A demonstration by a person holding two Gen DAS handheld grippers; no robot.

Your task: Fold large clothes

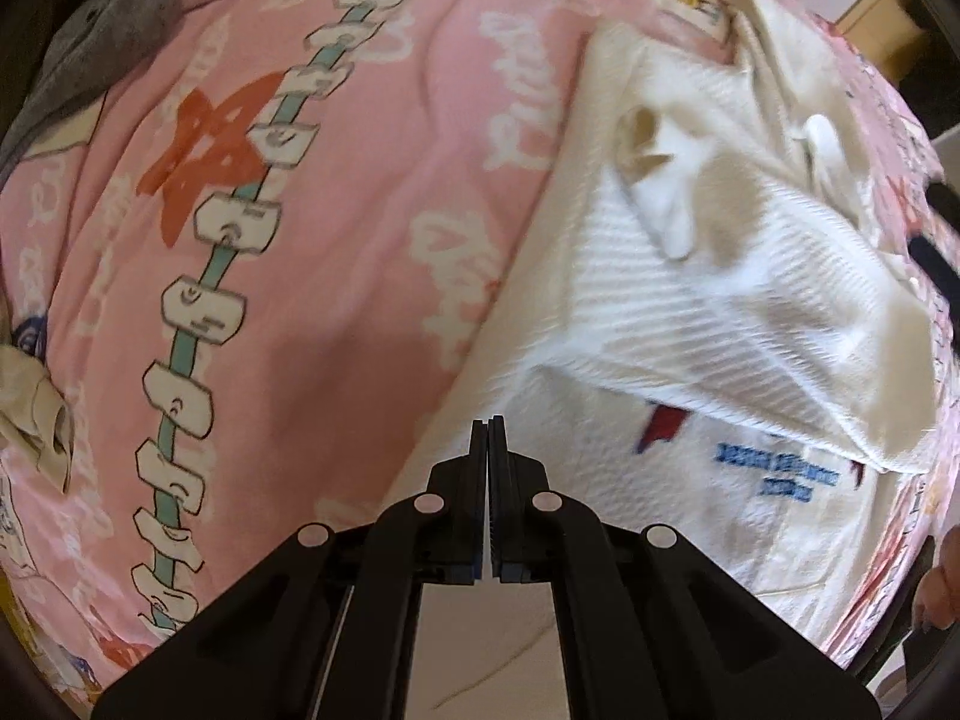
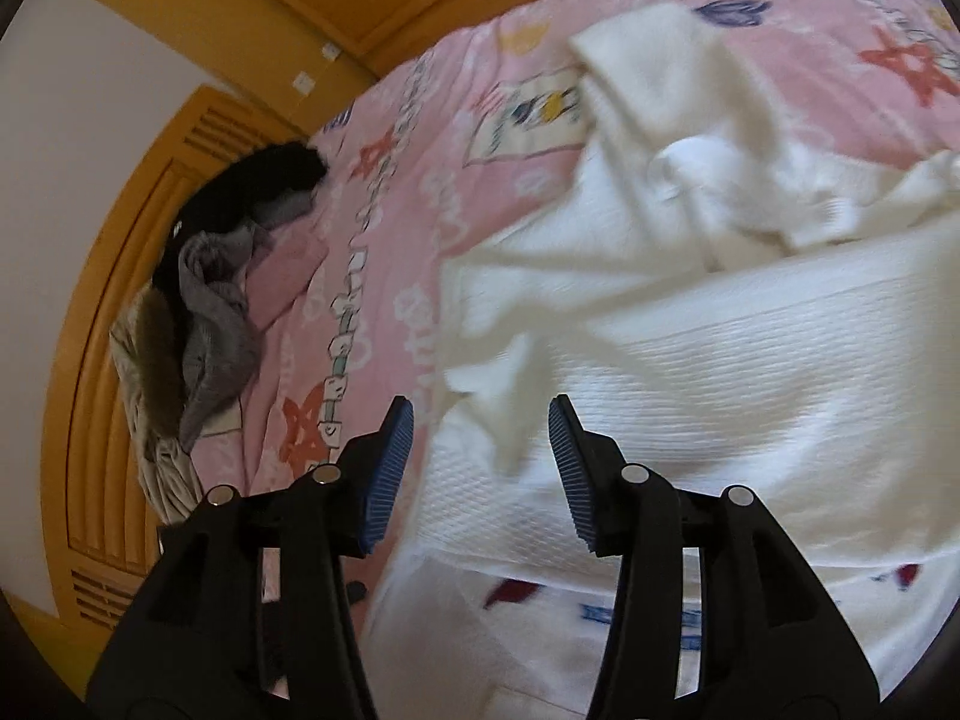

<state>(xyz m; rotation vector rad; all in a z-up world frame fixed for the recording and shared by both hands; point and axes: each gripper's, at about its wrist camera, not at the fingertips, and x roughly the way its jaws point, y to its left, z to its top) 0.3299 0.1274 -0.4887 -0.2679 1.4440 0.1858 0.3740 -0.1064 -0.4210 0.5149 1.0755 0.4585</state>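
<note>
A large white ribbed garment (image 1: 690, 312) with blue lettering and a red mark lies partly folded on a pink patterned bedspread (image 1: 300, 240). A flap is folded over its lower part. My left gripper (image 1: 487, 426) is shut and empty, its tips over the garment's left edge. In the right wrist view the same white garment (image 2: 720, 360) fills the right half. My right gripper (image 2: 480, 420) is open and empty, hovering above the garment's edge, with its blue ribbed pads (image 2: 390, 462) apart.
A pile of grey, black and beige clothes (image 2: 204, 312) lies at the bed's far edge by an orange wooden headboard (image 2: 108, 276). Grey cloth (image 1: 90, 42) and a beige item (image 1: 36, 408) lie at the left. The other gripper's black finger (image 1: 936, 240) shows at right.
</note>
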